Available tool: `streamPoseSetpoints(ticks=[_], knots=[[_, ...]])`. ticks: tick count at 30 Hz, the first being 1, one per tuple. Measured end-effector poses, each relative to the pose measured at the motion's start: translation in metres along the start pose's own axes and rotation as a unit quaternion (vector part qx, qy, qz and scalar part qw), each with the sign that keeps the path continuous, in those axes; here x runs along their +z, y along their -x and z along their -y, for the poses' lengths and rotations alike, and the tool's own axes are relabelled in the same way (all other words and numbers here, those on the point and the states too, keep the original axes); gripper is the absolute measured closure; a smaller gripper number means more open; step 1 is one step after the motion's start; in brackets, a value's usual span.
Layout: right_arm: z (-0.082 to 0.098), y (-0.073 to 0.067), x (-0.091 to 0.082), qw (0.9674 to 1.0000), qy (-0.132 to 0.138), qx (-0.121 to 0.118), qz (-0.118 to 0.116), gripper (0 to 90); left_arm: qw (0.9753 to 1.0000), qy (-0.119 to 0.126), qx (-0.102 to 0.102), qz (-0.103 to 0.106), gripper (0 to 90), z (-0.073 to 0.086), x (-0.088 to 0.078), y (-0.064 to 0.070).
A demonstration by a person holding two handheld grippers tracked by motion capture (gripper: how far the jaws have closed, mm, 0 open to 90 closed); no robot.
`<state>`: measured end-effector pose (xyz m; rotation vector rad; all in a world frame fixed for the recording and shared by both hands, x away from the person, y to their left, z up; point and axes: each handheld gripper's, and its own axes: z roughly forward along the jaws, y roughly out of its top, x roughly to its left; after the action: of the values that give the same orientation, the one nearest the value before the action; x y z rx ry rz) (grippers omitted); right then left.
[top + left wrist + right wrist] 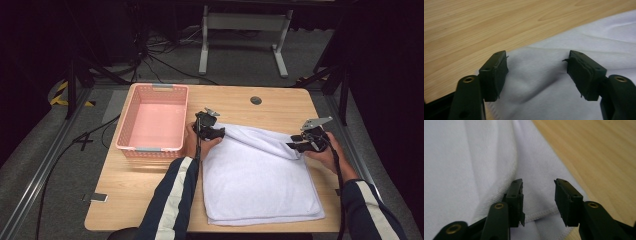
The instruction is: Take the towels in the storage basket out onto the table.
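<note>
a white towel is laid folded on the right half of the wooden table, its near edge sitting close to the table's front edge and its right edge close to the table's right side. the far strip is seen rolled over into a soft ridge running between the two grippers.

the left gripper is held at the towel's far left corner. in the left gripper view its jaws are spread wide with cloth bunched up between them, but no pad is pressed onto it. bare wood is seen just past that corner.

the right gripper is held at the far right corner. its jaws are parted too, with the stitched hem lying under the gap and nothing pinched; the left jaw is set right beside the fold's edge.

a pink basket is parked at the far left of the table, just beside the left hand, so room is tight there. plenty of open wood is left at the near left, apart from a small dark object near the edge.
</note>
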<state>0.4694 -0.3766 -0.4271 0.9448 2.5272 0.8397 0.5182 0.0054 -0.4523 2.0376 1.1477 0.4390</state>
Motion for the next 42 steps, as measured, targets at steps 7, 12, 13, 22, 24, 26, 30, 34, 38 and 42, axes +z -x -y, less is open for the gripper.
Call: streamPoseSetpoints(ticks=[7, 12, 13, 22, 24, 26, 30, 34, 38, 42], knots=[[0.011, 0.000, 0.011, 0.9997, 0.002, 0.002, -0.023, 75.4, 0.9998, -0.021, -0.001, -0.001, 33.7, 0.004, 0.008, -0.005], [0.008, -0.005, 0.010, 0.9996, -0.004, -0.019, -0.022, 88.8, 0.9996, -0.024, 0.015, 0.007, 58.5, 0.005, 0.008, 0.000], [0.008, -0.005, 0.009, 0.9996, -0.004, -0.018, -0.019, 88.9, 0.9995, -0.024, 0.017, 0.013, 63.0, 0.005, 0.008, 0.000], [0.003, 0.009, -0.022, 0.9948, 0.089, 0.025, 0.042, 88.9, 0.9982, -0.032, 0.050, 0.011, 83.2, 0.002, 0.007, 0.002], [0.000, 0.008, -0.022, 0.9951, 0.085, 0.016, 0.048, 88.8, 0.9984, -0.031, 0.045, 0.013, 83.2, 0.003, 0.008, 0.003], [-0.002, 0.006, -0.019, 0.9955, 0.078, 0.014, 0.052, 84.4, 0.9981, -0.035, 0.049, 0.013, 83.2, 0.002, 0.008, 0.002], [-0.003, 0.003, -0.011, 0.9968, 0.057, 0.015, 0.054, 66.9, 0.9981, -0.034, 0.052, 0.009, 82.6, 0.002, 0.009, 0.004], [-0.005, 0.001, -0.020, 0.9954, 0.087, 0.012, 0.037, 69.3, 0.9969, -0.045, 0.062, 0.014, 82.5, 0.001, 0.007, 0.001], [-0.005, -0.004, -0.009, 0.9984, 0.057, -0.008, 0.004, 63.3, 0.9980, -0.036, 0.051, 0.010, 82.1, 0.002, 0.010, 0.004], [0.008, 0.000, 0.014, 0.9997, 0.009, 0.004, -0.022, 55.0, 0.9976, -0.039, 0.057, 0.008, 81.7, 0.002, 0.009, 0.003]])
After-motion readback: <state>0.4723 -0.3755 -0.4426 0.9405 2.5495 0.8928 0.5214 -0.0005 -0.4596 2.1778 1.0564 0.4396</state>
